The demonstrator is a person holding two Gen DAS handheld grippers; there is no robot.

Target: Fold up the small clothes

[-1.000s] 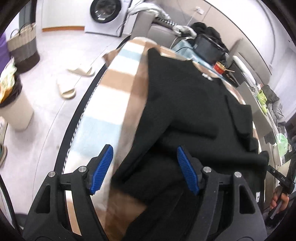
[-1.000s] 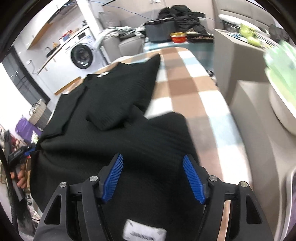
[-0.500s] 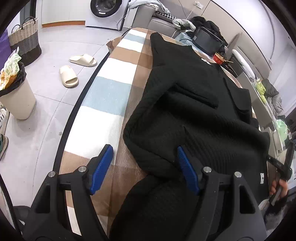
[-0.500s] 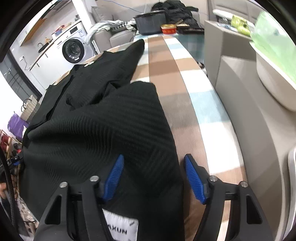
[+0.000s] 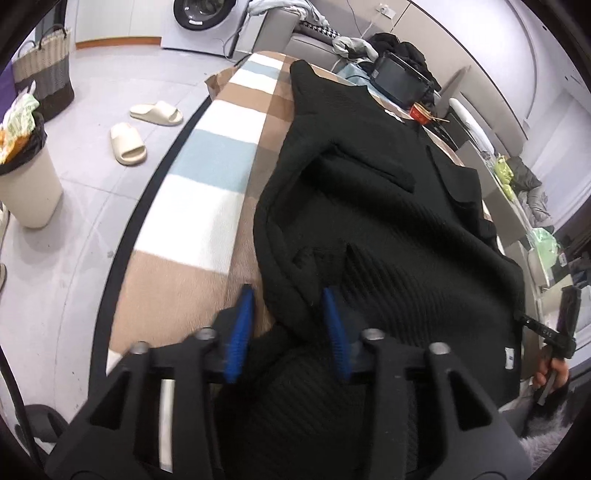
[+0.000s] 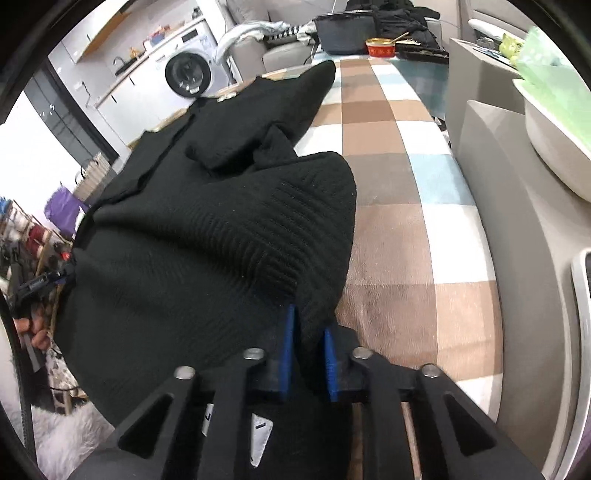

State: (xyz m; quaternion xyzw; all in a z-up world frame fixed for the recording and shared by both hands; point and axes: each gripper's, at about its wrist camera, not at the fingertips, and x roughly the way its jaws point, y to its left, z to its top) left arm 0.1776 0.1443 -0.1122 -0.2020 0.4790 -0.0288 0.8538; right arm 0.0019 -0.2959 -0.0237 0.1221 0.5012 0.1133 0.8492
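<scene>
A black ribbed knit garment [image 5: 388, 229] lies spread along a checked brown, white and blue blanket [image 5: 207, 192] on the table; it also shows in the right wrist view [image 6: 207, 236]. My left gripper [image 5: 290, 325] has its blue pads partly closed around a bunched fold at the garment's near left edge. My right gripper [image 6: 308, 336] is shut on a pinched fold at the garment's near right edge. A sleeve [image 6: 229, 147] lies folded across the body. A white label [image 5: 509, 362] shows at the hem.
On the floor to the left are two cream slippers [image 5: 127, 142], a bin [image 5: 26, 184] and a woven basket [image 5: 46, 70]. A red bowl [image 6: 380, 47] and black case [image 6: 341, 31] stand at the table's far end. A grey sofa edge [image 6: 517, 229] runs along the right.
Both grippers went from wide open to closing on the garment's near edge. The right pads have pinched a fold; the left pads have narrowed around a bunch of fabric.
</scene>
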